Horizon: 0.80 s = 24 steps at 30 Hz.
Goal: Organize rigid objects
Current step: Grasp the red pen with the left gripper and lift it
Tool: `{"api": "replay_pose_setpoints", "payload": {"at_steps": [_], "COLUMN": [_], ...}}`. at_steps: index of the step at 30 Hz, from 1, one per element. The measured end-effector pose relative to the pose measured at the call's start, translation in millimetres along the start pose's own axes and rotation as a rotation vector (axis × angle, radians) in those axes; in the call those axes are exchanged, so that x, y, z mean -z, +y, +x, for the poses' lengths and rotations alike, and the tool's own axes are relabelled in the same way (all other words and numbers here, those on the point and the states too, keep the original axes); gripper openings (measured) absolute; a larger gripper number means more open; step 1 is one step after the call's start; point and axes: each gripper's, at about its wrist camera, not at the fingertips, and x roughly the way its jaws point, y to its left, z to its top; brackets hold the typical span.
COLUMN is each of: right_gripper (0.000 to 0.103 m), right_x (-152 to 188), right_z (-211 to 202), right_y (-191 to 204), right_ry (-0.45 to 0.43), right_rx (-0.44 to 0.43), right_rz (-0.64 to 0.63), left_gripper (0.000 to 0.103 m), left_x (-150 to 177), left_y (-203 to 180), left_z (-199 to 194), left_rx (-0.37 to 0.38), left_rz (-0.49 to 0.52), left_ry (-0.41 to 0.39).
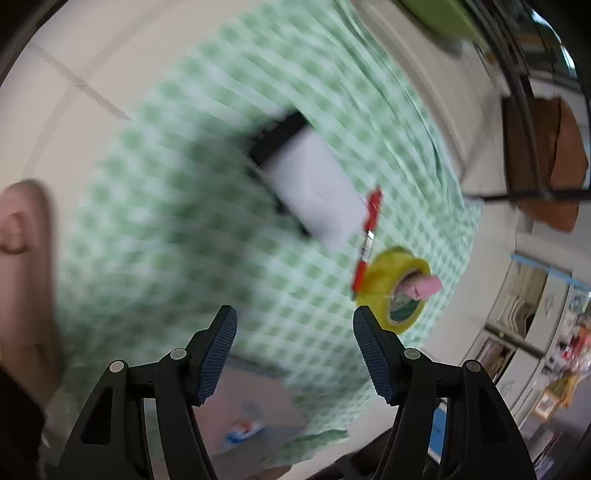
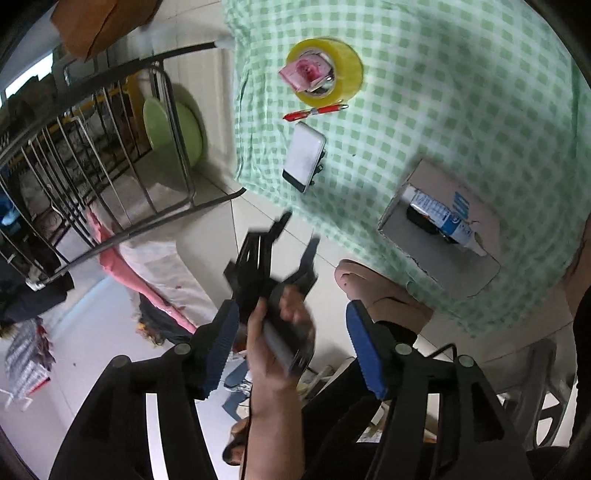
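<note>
I see a green-checked tablecloth (image 2: pixel 461 74) as my landmark. Off its edge, on the pale tiled floor (image 2: pixel 207 44), stands a black metal rack (image 2: pixel 122 147) with a light green bowl (image 2: pixel 173 127) behind its bars. Beyond the rack lies a brown paper bag (image 2: pixel 96 22). Below the rack, pink and white cloth (image 2: pixel 159 273) lies on the floor.

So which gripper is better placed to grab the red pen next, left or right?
Left, probably. The left gripper is open over the checked cloth, with the red pen and yellow tape roll just ahead. The right gripper is open too, but hangs off the table over the floor.
</note>
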Motion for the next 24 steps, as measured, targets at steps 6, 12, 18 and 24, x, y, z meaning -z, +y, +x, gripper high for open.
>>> {"api": "replay_pose_setpoints", "payload": {"at_steps": [6,12,18,24], "right_gripper": [0.064,0.068,0.068,0.068], "right_x": [-6.7,-3.1,-7.8,-17.0], "right_z": [-13.0,-14.3,-17.4,-32.1], "right_y": [-6.0,-3.3,-26.2,-37.8], "right_ry": [0.024,0.059,0.073,0.015], "right_rx": [-0.047,-0.064,-0.058,-0.055], "right_rz": [0.047,0.029,0.102,0.148], "left_gripper": [0.064,0.064,0.063,0.032], "left_x": [-10.8,-31.2,-36.1,-27.3], "left_y": [-73.3,-91.8,-91.3,-107.8], "left_z": [61.9,113.3,144.2,159.6], "left_rx": [-0.103,-0.145,-0.143,-0.341], "left_rz": [0.254,0.146,0.049,0.103], "left_ry": [-0.027,-0.025,-0.059,-0.107]}}
